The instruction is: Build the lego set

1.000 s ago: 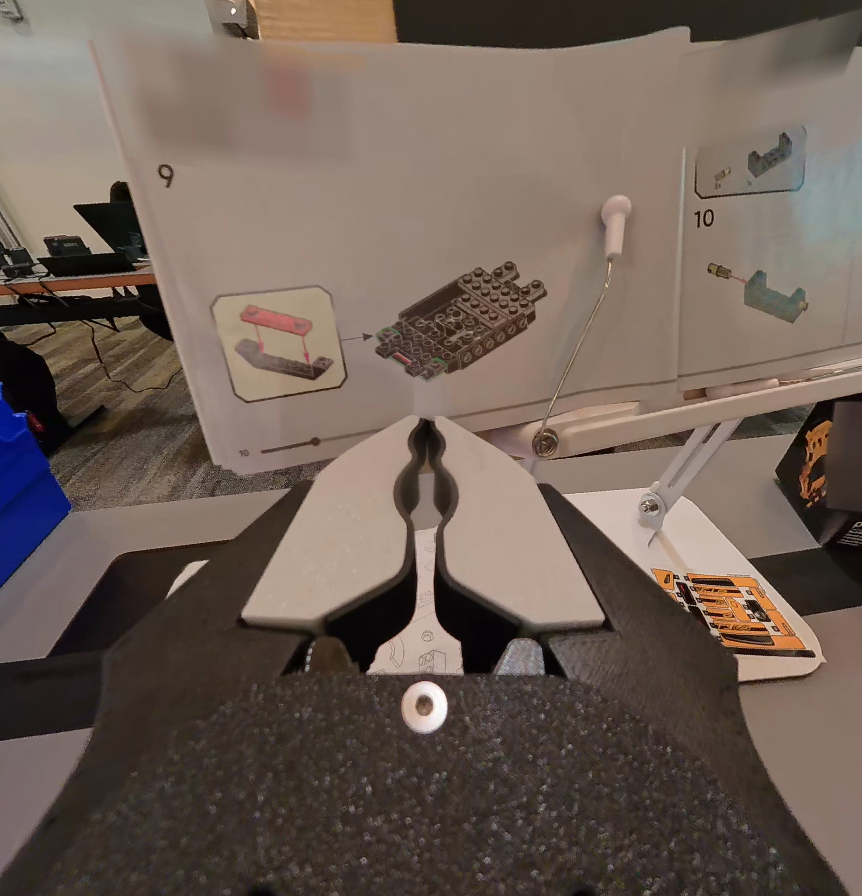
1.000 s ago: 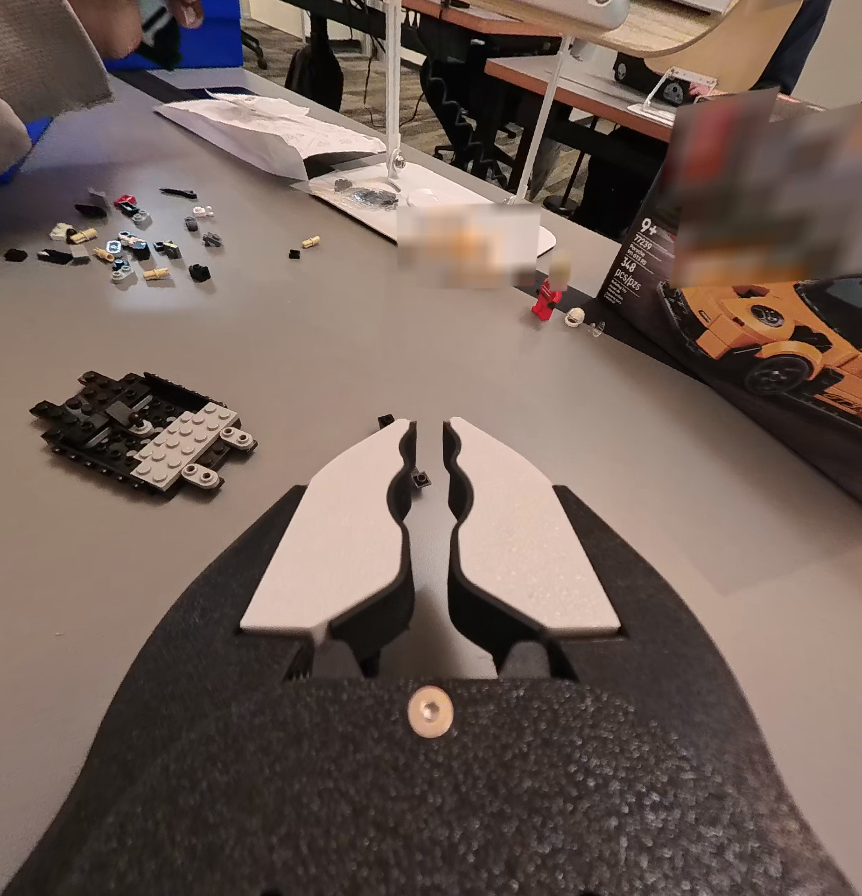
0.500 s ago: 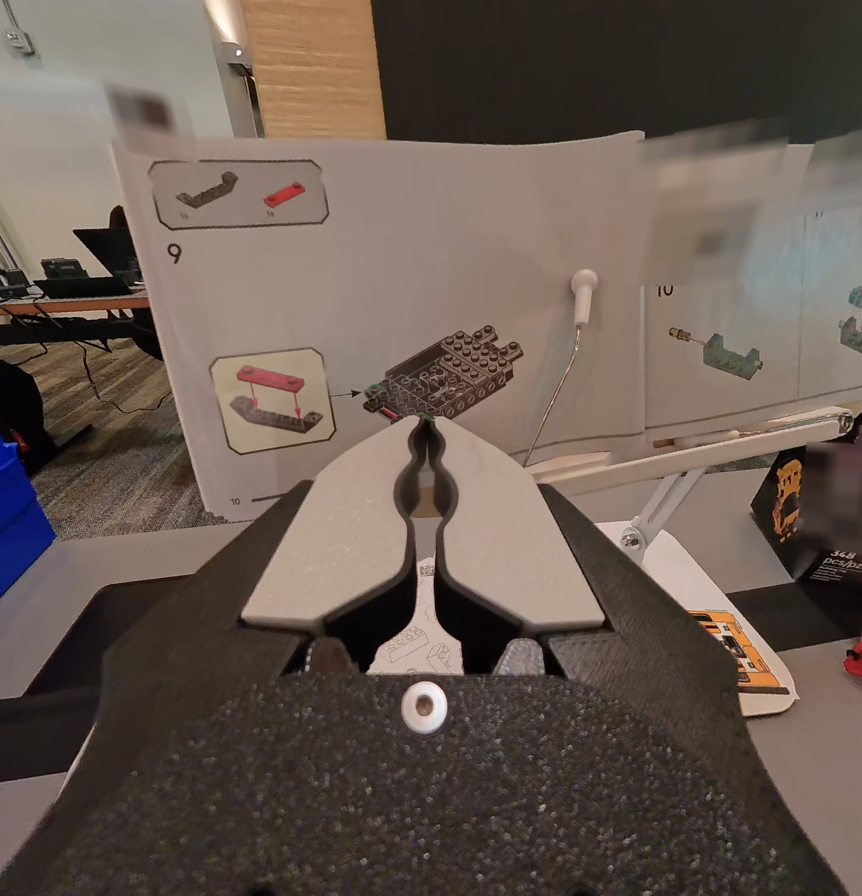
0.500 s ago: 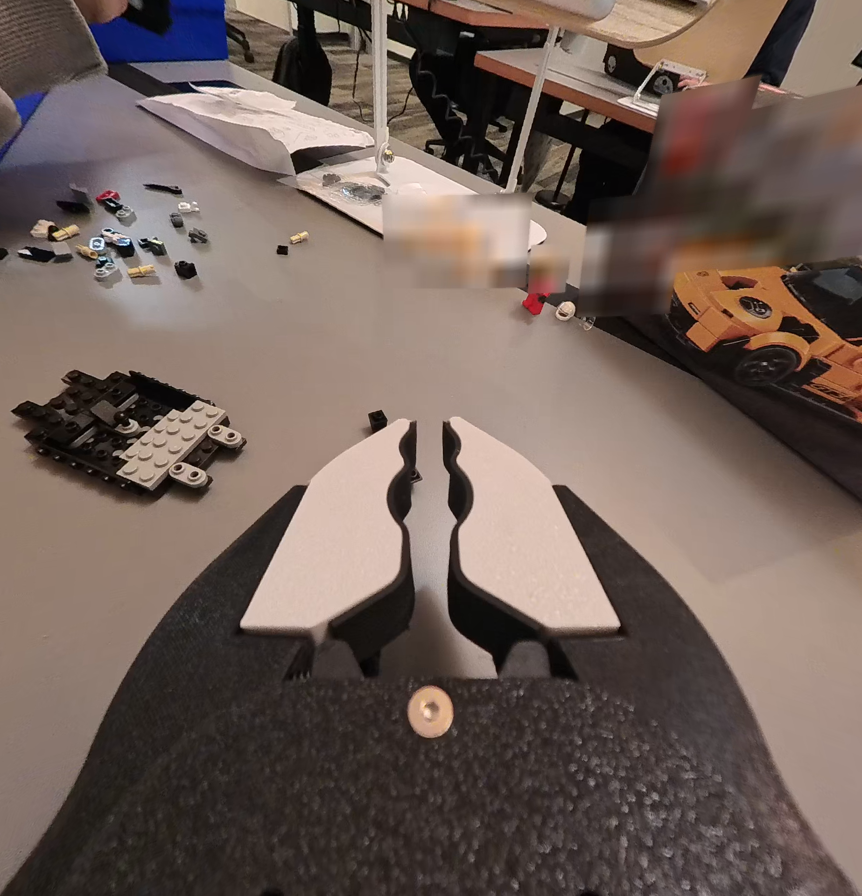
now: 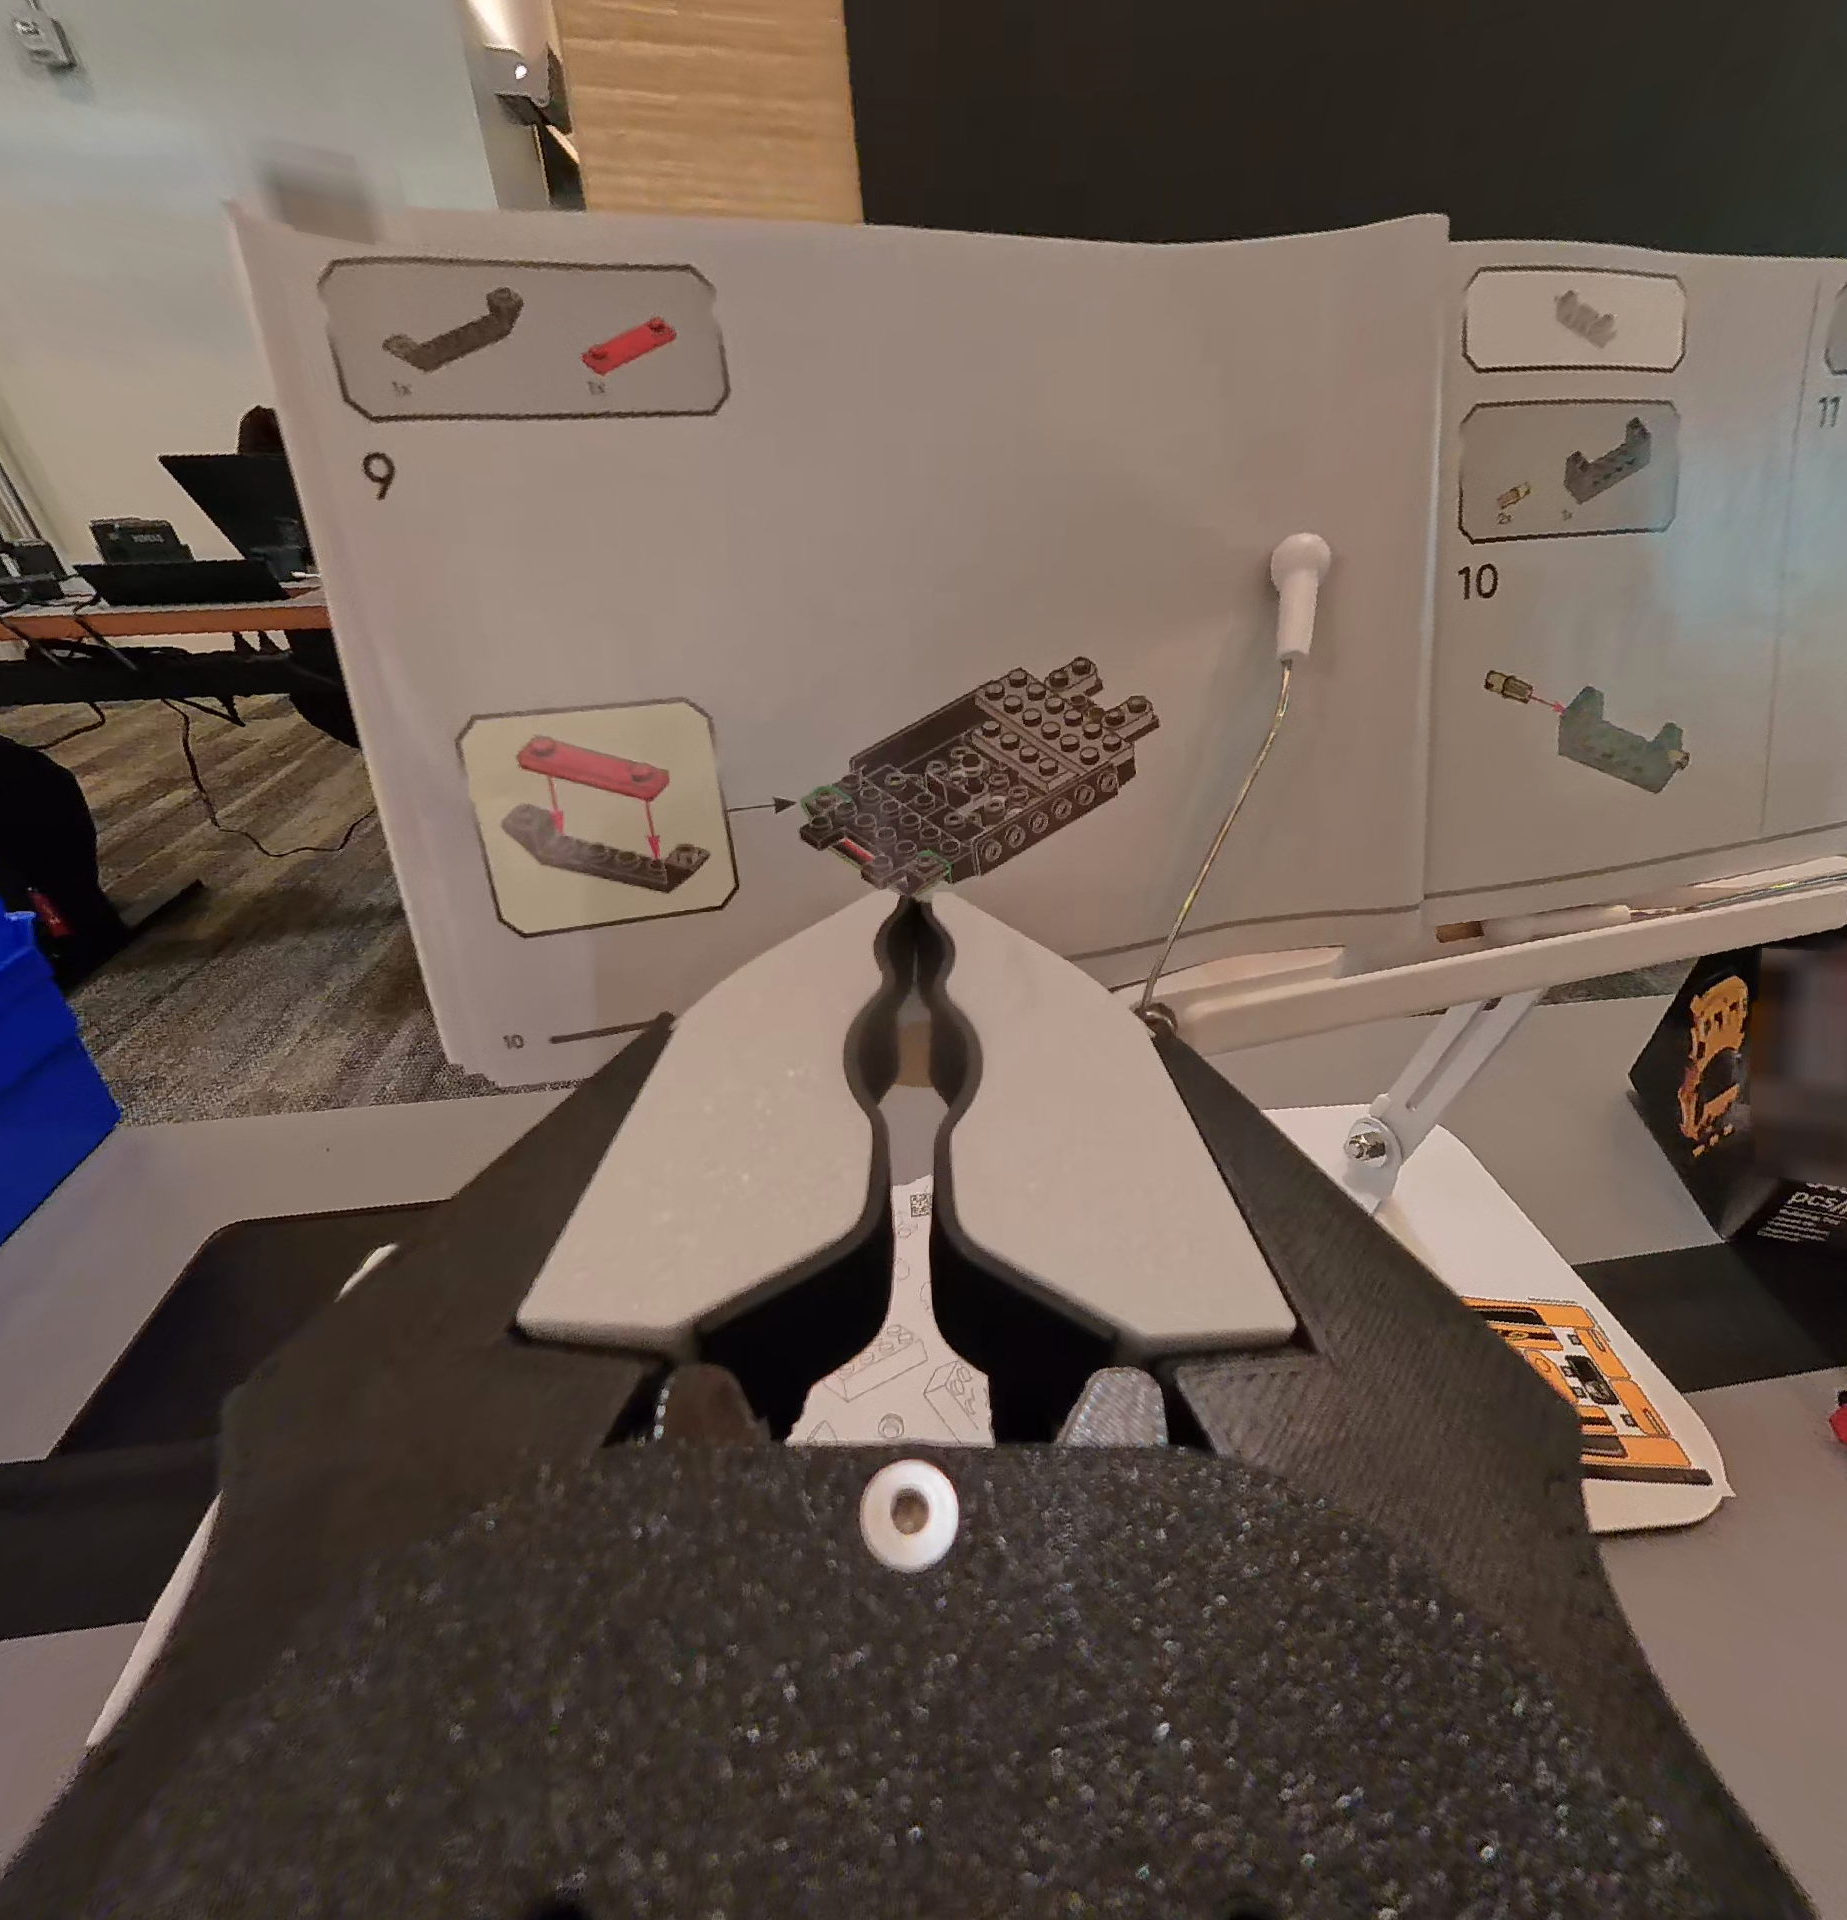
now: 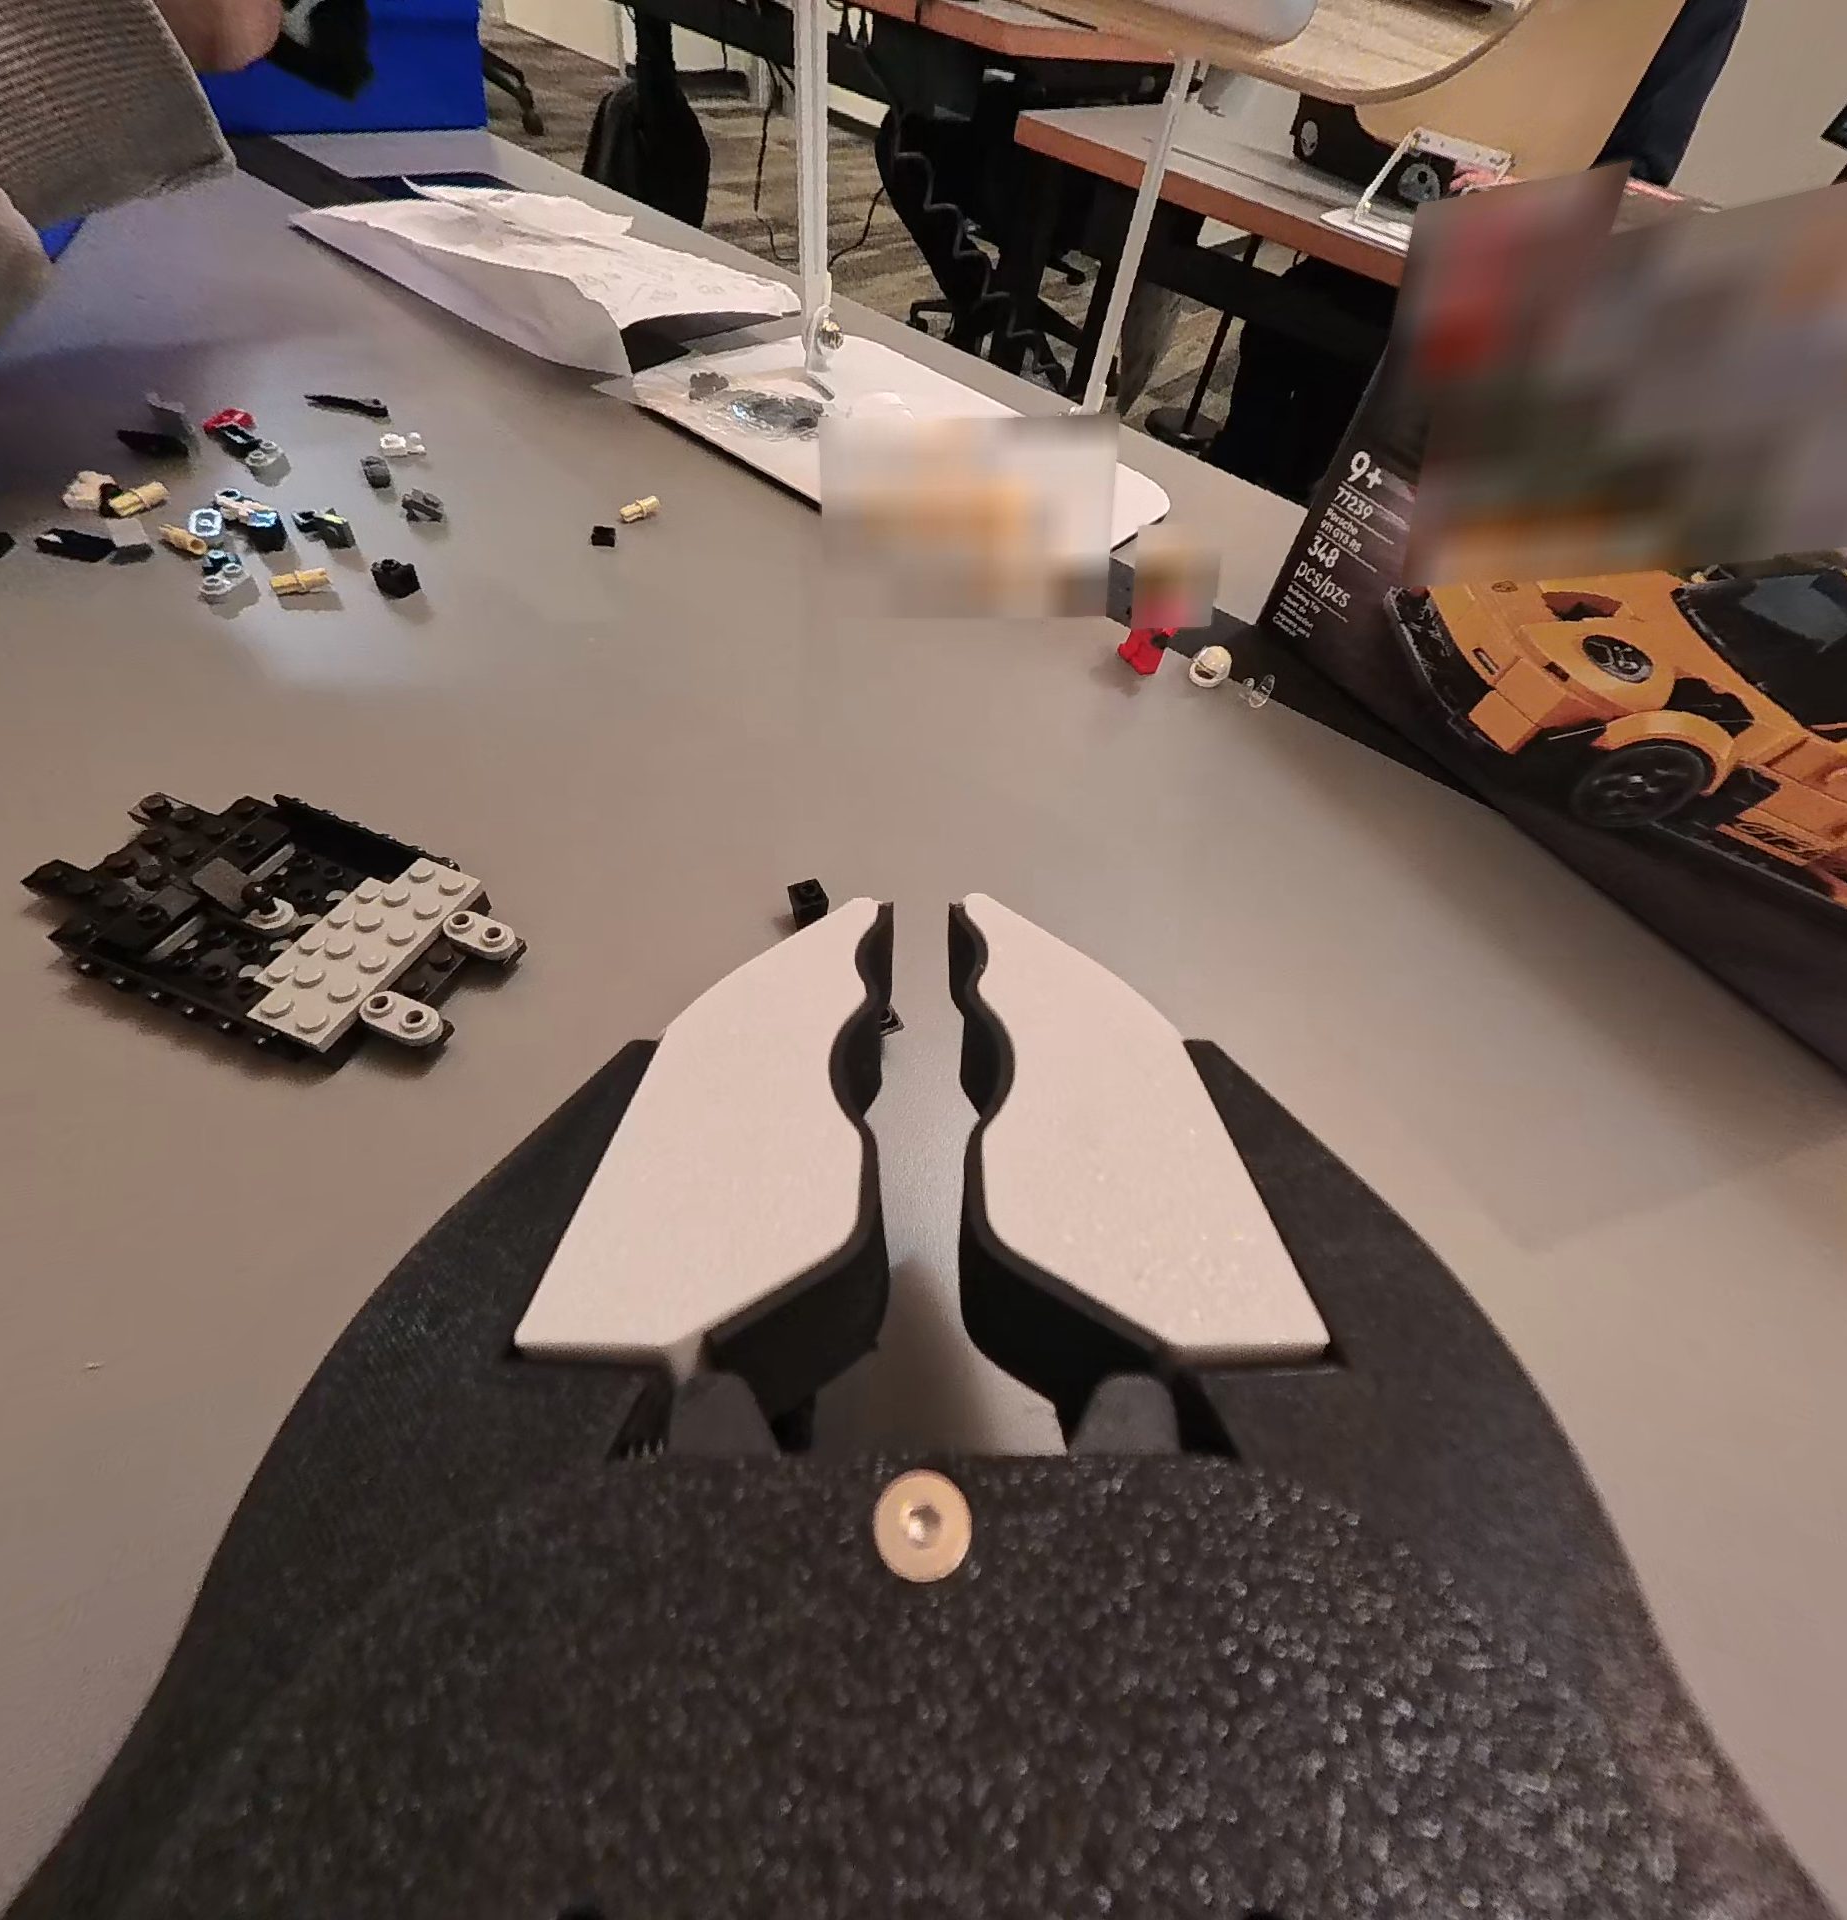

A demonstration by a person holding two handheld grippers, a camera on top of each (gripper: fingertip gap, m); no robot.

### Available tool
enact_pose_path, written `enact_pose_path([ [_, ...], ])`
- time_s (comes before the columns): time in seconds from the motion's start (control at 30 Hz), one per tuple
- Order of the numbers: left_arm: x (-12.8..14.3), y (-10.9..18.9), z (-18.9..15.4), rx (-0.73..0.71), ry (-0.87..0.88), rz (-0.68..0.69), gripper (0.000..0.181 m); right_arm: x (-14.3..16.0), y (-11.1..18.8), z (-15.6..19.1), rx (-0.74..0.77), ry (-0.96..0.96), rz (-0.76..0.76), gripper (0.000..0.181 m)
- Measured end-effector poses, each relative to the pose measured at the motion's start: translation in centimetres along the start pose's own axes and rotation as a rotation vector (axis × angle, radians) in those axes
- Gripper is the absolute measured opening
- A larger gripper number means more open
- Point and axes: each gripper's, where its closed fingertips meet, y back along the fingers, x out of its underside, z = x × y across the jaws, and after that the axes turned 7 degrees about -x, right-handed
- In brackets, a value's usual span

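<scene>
Grey table [image 6: 690,727] carries the set. Instruction booklet [image 5: 898,540] stands open on a white stand [image 5: 1418,966], facing the left gripper [image 5: 911,909], whose fingers are pressed together at the tips, holding nothing. Car box [image 6: 1625,727] lies at right. Right gripper [image 6: 921,909] hovers low over the table, fingers slightly apart, empty. Black-and-grey chassis build [image 6: 264,925] sits to its left. Loose pieces [image 6: 233,509] lie scattered beyond. A small black brick [image 6: 807,899] sits just beside the right gripper's left fingertip.
</scene>
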Motion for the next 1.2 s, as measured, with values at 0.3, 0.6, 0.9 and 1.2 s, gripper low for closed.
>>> enact_pose_path([
  [0.3, 0.08, -0.02, 0.16, -0.001, 0.006, -0.001, 0.0, 0.04, -0.02, 0.07, -0.002, 0.004, 0.003, 0.01],
  [0.6, 0.16, -0.02, 0.14, 0.001, 0.01, -0.002, 0.0, 0.07, -0.02, 0.07, -0.001, 0.005, 0.004, 0.01],
  [0.9, 0.14, 0.08, 0.08, 0.007, 0.01, -0.001, 0.0, 0.08, -0.03, 0.05, 0.0, 0.006, 0.005, 0.01],
  [1.2, 0.09, 0.45, -0.28, 0.016, -0.007, 0.006, 0.0, 0.14, 0.0, -0.11, 0.005, 0.004, 0.008, 0.01],
])
